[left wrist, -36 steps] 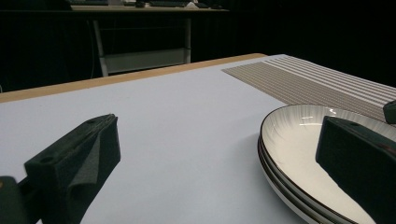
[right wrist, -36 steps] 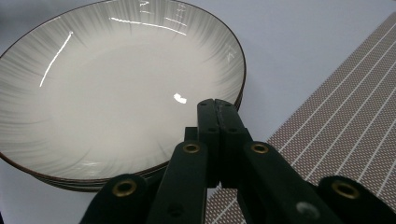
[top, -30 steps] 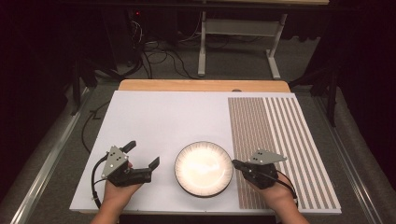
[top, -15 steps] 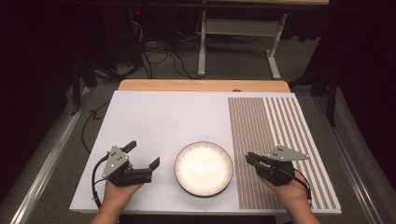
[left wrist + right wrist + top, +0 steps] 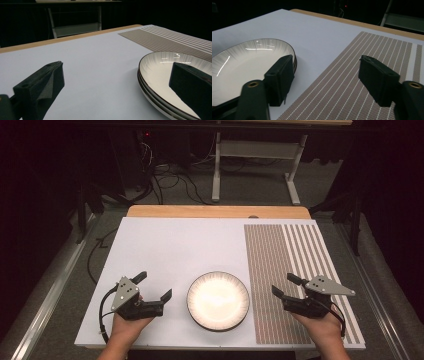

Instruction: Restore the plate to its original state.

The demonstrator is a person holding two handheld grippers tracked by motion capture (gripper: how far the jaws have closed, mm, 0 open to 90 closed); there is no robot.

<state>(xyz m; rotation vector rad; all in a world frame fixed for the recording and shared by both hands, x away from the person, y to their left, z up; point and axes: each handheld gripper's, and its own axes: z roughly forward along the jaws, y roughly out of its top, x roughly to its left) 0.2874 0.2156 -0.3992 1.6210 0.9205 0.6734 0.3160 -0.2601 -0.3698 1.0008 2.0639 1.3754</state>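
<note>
A stack of white plates with dark rims [image 5: 218, 300] sits on the white board near its front edge. My left gripper [image 5: 154, 285] rests just left of the stack, open, with nothing between its jaws. In the left gripper view the plates [image 5: 157, 65] lie behind the right-hand jaw of the left gripper [image 5: 117, 70]. My right gripper [image 5: 284, 285] hovers over the striped mat [image 5: 280, 265], apart from the stack's right side. Its jaws have just been opening and stand open on nothing. The right gripper view has the right gripper [image 5: 325, 62] with the plates [image 5: 244, 57] off to its left.
The white board [image 5: 175, 245] stretches back to a wooden strip [image 5: 215, 211]. The striped mat [image 5: 382, 47] covers the board's right part. Beyond the table are a metal stand [image 5: 250, 150] and cables on the floor [image 5: 170, 180].
The right gripper was shut at the plates' right rim; it has drawn away to the right over the mat and its jaws have spread. The left gripper has stayed put.
</note>
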